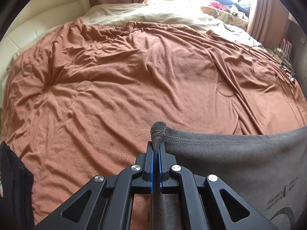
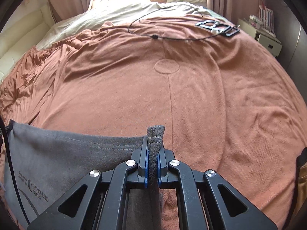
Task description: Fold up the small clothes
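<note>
**Grey garment stretched between both grippers**

Left gripper point(image 1: 157, 143) pinches one hem corner of the grey printed garment point(image 1: 239, 163); right gripper point(image 2: 154, 145) pinches the opposite corner. Cloth spans taut between the fingers, above the rust bedspread point(image 1: 134, 76) ahead. Likely held wide to lay flat, crease-free, for folding.

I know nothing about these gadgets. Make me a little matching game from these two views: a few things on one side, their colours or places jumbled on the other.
Things:
1. garment
2. bedspread
3. black cable
4. left gripper

Descriptions:
A. rust-orange, wrinkled
B. looped at the far end of the bed
C. grey, stretched between both grippers
D. clamped on a corner of cloth

Pairs: 1-C, 2-A, 3-B, 4-D
</note>
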